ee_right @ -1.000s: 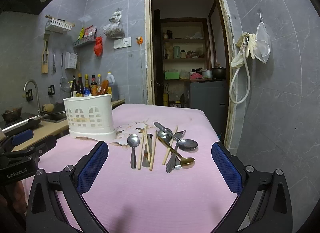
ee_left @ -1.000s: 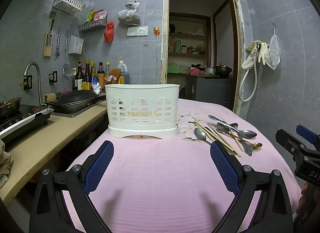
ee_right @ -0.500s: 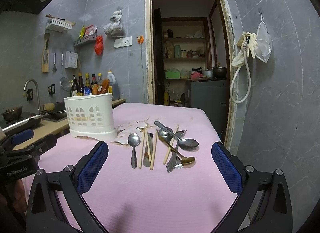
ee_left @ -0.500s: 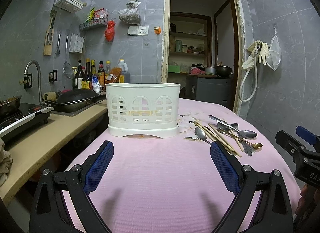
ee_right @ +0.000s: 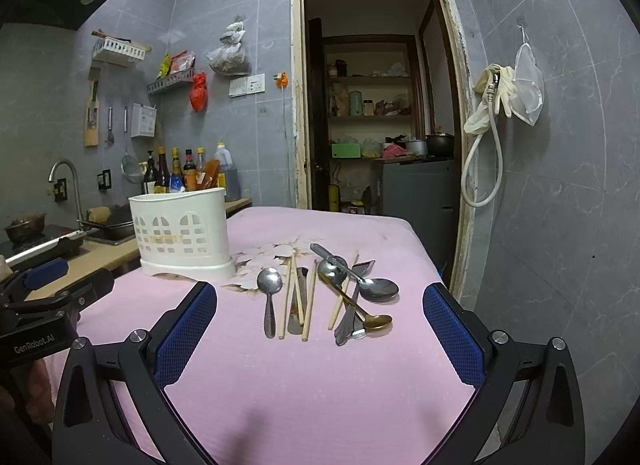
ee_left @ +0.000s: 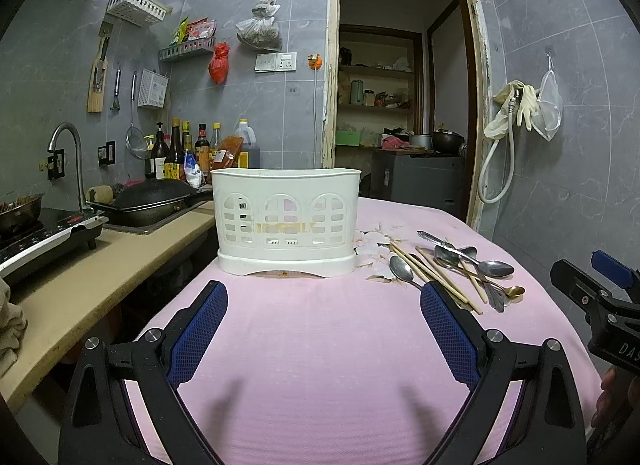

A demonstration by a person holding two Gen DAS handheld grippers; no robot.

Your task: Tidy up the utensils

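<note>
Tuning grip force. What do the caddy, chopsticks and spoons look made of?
White caddy: looks like moulded plastic, matte, with arched cut-out slots.
Chopsticks: pale tan and dull, likely wood or bamboo.
Silver spoon: mirror-like sheen, probably stainless steel.
Gold spoon: glossy brass-coloured bowl, apparently metal; plating or solid can't be told.
Both grippers open, holding nothing.
</note>
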